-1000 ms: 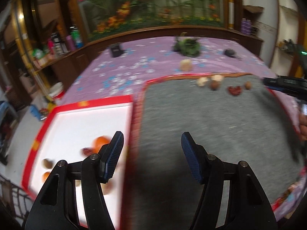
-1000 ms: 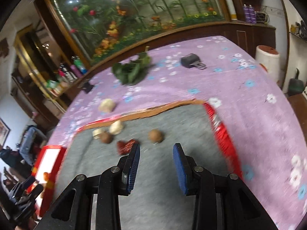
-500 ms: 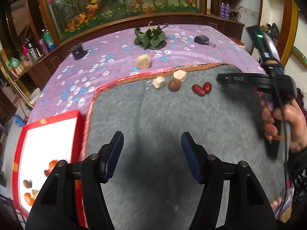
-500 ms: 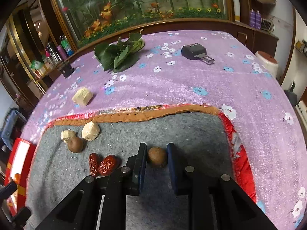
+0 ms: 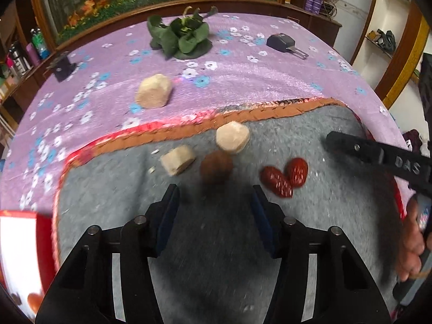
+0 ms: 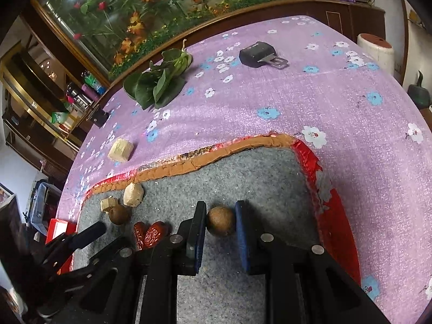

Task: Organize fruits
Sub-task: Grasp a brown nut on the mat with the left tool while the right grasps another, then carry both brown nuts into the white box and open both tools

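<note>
Already, in the left wrist view, the red-rimmed tray (image 5: 43, 221) left of the grey mat (image 5: 310, 216) holds some fruit. The left gripper (image 5: 214, 210), jaws just narrowed yet gripping nothing, hovers short of a brown fruit (image 5: 216, 166); red dates (image 5: 286, 176) remain on the mat. In the right wrist view, the right gripper (image 6: 217, 222) clamps a round brown fruit (image 6: 220, 220) on the mat, not yet binned.
</note>
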`<state>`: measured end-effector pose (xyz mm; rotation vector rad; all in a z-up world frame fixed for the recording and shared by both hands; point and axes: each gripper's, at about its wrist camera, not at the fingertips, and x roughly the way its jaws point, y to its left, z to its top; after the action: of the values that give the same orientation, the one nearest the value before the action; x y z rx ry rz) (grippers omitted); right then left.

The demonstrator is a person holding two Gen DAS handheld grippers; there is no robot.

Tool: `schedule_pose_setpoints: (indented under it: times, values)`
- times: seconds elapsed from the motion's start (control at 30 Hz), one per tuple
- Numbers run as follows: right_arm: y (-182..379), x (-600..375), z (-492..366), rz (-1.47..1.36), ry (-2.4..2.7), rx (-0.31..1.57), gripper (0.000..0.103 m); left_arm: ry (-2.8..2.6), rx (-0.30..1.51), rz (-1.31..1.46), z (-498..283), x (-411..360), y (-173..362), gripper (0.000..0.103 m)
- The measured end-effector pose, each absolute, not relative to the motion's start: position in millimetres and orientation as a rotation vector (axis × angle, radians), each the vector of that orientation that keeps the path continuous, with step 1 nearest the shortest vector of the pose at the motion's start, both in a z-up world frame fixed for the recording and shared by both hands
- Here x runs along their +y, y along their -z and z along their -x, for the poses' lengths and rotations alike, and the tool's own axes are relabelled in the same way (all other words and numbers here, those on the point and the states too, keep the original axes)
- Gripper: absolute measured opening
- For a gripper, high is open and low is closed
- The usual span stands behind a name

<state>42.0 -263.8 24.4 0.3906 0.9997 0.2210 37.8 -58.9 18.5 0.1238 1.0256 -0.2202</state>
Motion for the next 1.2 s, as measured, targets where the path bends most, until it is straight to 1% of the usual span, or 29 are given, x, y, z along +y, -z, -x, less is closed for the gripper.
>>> schedule_pose_setpoints:
  times: [0.1, 0.2, 0.27, 0.3, 0.4, 0.6, 0.8, 1.0, 1.2]
  values:
    - [-24, -266, -44, -0.408, -0.225, 1.005, 0.021, 0.219, 1.021, -0.118, -51, -60, -17, 0.053]
    - [-23, -266, -46, -0.413, -0.228, 1.007, 0.021, 0.231, 1.024, -0.111, -59, -62, -18, 0.050]
    - [-23, -265, -46, -0.413, -0.227, 1.006, 0.021, 0.242, 1.014, -0.116, -59, -63, -18, 0.037]
    - [-23, -265, -46, -0.413, -0.227, 1.006, 0.021, 0.255, 0.996, -0.137, -55, -65, -18, 0.029]
    - [-23, -265, -45, -0.411, -0.227, 1.004, 0.021, 0.257, 0.977, -0.153, -50, -66, -17, 0.023]
    - [-24, -265, -45, -0.407, -0.232, 1.000, 0.021, 0.249, 0.966, -0.126, -33, -58, -21, 0.023]
    - [-24, -262, -41, -0.407, -0.276, 1.004, 0.021, 0.225, 0.924, -0.093, 8, -40, -35, 0.023]
    - [-19, -259, -41, -0.548, -0.482, 1.046, 0.021, 0.186, 0.845, -0.098, 59, -25, -57, 0.023]
    - [-19, -260, -36, -0.660, -0.599, 1.008, 0.021, 0.124, 0.739, -0.099, 114, 2, -87, 0.023]
